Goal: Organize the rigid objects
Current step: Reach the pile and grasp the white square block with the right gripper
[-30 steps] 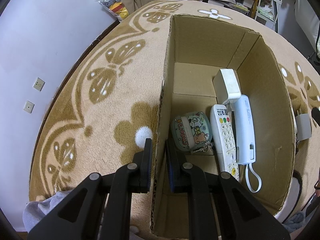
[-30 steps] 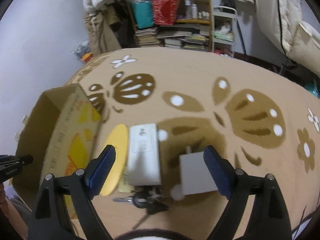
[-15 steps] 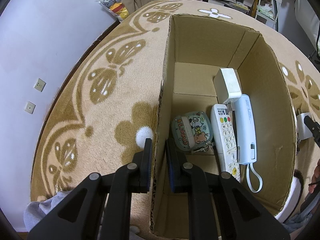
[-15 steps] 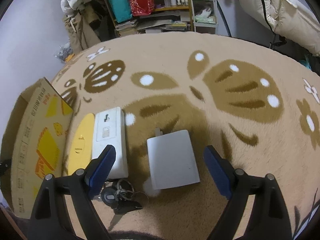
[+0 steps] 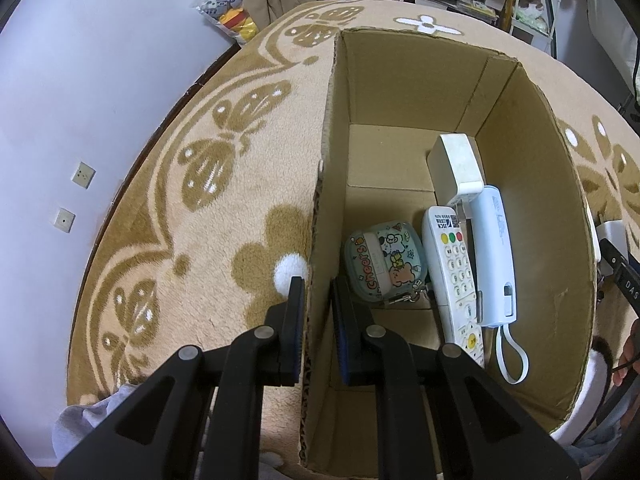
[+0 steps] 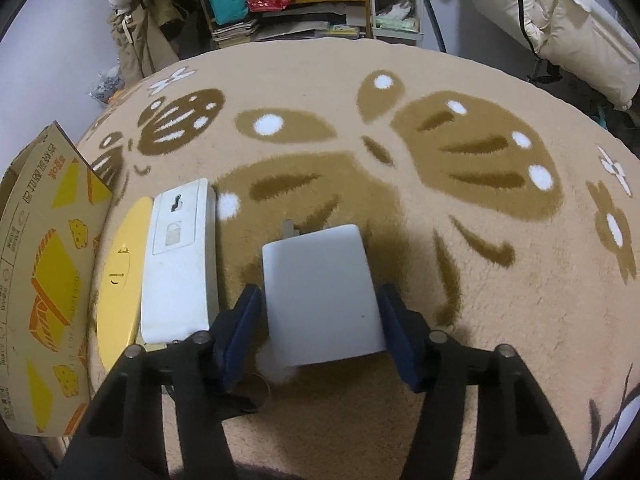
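1. My left gripper [image 5: 316,312] is clamped on the left wall of the cardboard box [image 5: 532,240], low centre of the left wrist view.
2. Just past it inside the box: a cartoon pouch [image 5: 384,266], a white remote [image 5: 452,272] and a pale blue handset [image 5: 494,260], side by side.
3. My right gripper [image 6: 320,328] is spread wide, its pads flanking the white charger block [image 6: 320,292] on the rug [image 6: 440,92]; contact I can't tell.
4. Left of it lie a white slab [image 6: 180,264] and a yellow disc [image 6: 120,276], touching.
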Motion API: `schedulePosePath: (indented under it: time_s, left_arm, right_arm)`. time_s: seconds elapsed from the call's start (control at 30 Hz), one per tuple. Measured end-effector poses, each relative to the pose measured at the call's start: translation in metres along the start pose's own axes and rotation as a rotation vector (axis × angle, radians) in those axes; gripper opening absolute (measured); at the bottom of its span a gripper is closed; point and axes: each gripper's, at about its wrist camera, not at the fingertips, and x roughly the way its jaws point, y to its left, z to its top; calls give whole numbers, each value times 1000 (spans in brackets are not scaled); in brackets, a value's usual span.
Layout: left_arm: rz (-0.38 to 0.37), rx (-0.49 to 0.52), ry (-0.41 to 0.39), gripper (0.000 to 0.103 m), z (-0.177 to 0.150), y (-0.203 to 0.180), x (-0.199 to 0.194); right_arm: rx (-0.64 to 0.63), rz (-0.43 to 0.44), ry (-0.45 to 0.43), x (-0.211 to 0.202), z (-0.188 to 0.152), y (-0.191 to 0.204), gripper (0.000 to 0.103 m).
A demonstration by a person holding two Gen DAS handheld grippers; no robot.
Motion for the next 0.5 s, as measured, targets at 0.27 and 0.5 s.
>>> schedulePosePath:
  time_s: [0.27, 0.5]
  left_arm:
    - [-2, -5, 2, 14, 0, 0, 0]
    - [-3, -4, 2, 14, 0, 0, 0]
  right_arm:
    - [-7, -21, 1, 2, 0, 2, 60]
    - [-6, -26, 3, 3, 1, 4, 60]
